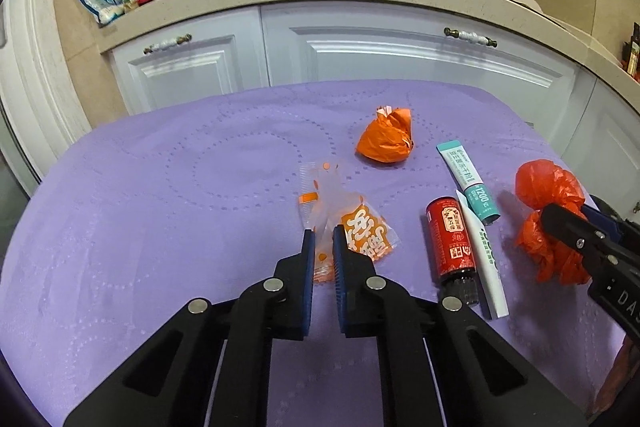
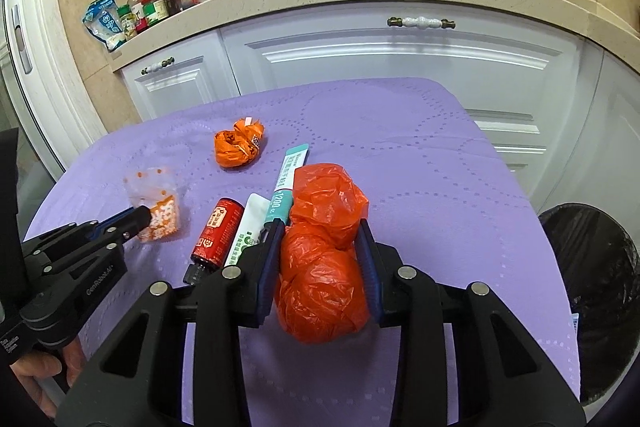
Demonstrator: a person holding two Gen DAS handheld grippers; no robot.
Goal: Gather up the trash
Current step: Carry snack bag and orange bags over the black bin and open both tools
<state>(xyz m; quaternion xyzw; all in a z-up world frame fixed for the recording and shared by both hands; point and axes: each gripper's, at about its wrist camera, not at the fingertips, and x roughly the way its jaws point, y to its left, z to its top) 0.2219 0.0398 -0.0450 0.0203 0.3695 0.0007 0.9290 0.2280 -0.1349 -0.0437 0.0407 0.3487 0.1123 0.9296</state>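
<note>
L gripper (image 1: 320, 235) pinched on the thin, slippery snack wrapper (image 1: 344, 227) mid-table, R gripper (image 2: 320, 227) squeezing the soft, light red bag (image 2: 324, 247) w/ bin (image 2: 592, 291) just right.

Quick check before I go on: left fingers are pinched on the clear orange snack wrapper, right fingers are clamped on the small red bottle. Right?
Half right. The left gripper does pinch the snack wrapper. The right gripper, though, is clamped on the red plastic bag, not the red bottle; the bottle lies untouched on the purple cloth beside it, as the right wrist view shows.
</note>
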